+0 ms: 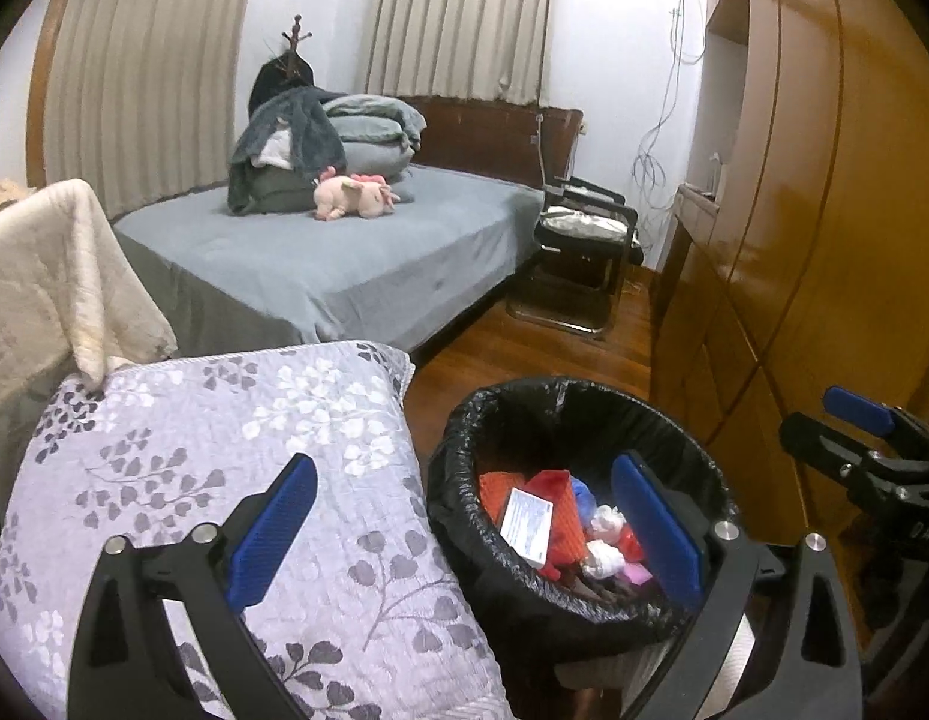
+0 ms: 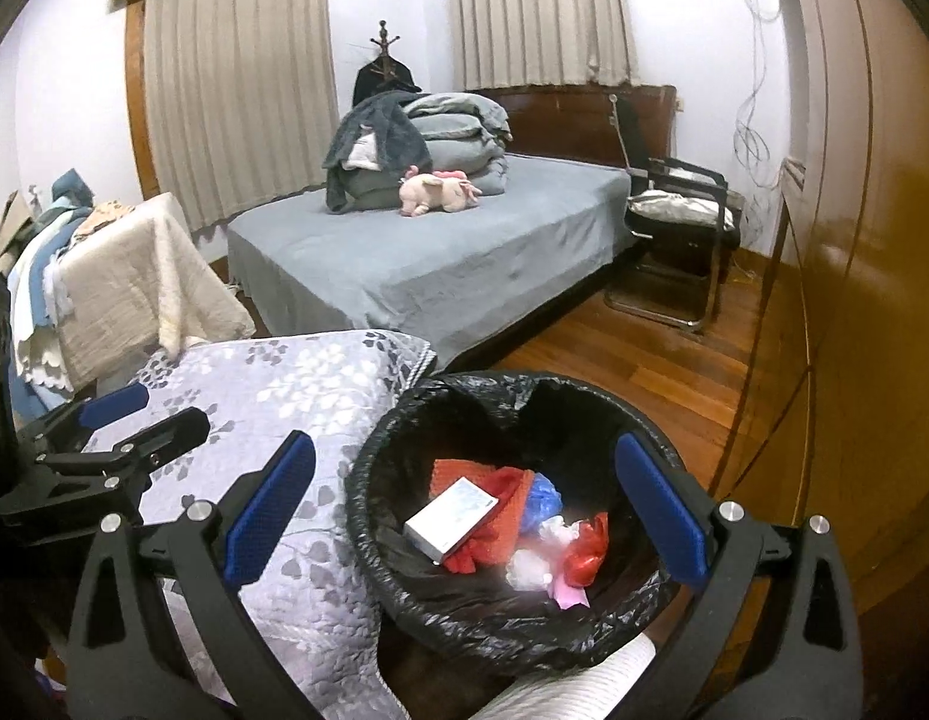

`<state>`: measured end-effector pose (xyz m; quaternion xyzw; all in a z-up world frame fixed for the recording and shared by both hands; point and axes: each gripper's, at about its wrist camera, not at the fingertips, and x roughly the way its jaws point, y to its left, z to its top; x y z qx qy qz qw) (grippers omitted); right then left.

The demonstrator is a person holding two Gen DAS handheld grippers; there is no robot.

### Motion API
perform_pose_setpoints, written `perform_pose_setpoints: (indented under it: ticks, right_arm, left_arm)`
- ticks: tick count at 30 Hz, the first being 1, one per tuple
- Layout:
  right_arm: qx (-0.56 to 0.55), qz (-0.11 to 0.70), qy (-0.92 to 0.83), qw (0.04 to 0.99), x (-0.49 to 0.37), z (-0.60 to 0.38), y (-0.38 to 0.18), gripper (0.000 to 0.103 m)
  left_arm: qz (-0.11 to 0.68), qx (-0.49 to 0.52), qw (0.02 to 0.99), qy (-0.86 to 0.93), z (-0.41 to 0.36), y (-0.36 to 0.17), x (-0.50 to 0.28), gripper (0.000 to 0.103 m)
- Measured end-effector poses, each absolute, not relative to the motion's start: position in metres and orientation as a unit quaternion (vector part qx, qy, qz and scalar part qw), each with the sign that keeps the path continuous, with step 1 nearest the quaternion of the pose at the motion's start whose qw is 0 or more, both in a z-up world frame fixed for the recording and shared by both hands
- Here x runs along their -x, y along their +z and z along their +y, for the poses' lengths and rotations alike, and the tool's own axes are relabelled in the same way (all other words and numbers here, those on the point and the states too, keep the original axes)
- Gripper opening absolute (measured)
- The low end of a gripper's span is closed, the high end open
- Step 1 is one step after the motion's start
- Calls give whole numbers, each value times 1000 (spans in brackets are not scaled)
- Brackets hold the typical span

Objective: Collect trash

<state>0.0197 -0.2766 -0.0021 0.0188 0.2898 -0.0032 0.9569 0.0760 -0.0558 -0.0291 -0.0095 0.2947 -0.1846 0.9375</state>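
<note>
A round bin lined with a black bag [image 1: 464, 456] [image 2: 380, 468] stands on the wooden floor beside a flowered quilt. Inside lie a white box [image 1: 527, 522] [image 2: 449, 516], red and orange wrappers [image 1: 560, 504] [image 2: 500, 504], blue plastic and crumpled white and pink bits. My left gripper [image 1: 470, 528] hovers above the bin's left side, open, nothing between its blue pads [image 1: 272, 534]. My right gripper [image 2: 464, 516] hangs over the bin, open and empty. Each gripper shows in the other's view: the right gripper [image 1: 866, 438] at the right edge, the left gripper [image 2: 128, 420] at the left edge.
The flowered quilt [image 1: 224, 480] [image 2: 272, 420] lies left of the bin. A grey bed [image 1: 320, 252] with folded bedding and a pink plush [image 1: 356, 195] sits behind. A black chair [image 1: 584, 252] and wooden wardrobe [image 1: 794, 210] stand at the right. A cream blanket [image 2: 128, 288] drapes at the left.
</note>
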Motion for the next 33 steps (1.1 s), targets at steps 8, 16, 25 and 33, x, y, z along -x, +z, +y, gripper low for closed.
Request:
perform_pose_setpoints:
  ticks: [8,16,25,33]
  right_arm:
    - [-12,280,8,960,-3,-263,10,98]
    - [-6,269,10,963,8,-256,19,98]
    - [-2,260,10,965,18,-253,21,98]
    - [2,261,15,965,19,-248,20,98]
  left_arm:
    - [273,16,944,-187,-49,-7,-51,97]
    - [254,19,950,-182,-42,6,-33,97]
    - [245,14,953,-178,-38,11,-21,97]
    - [244,11,953,-179,-39,10,-18,97]
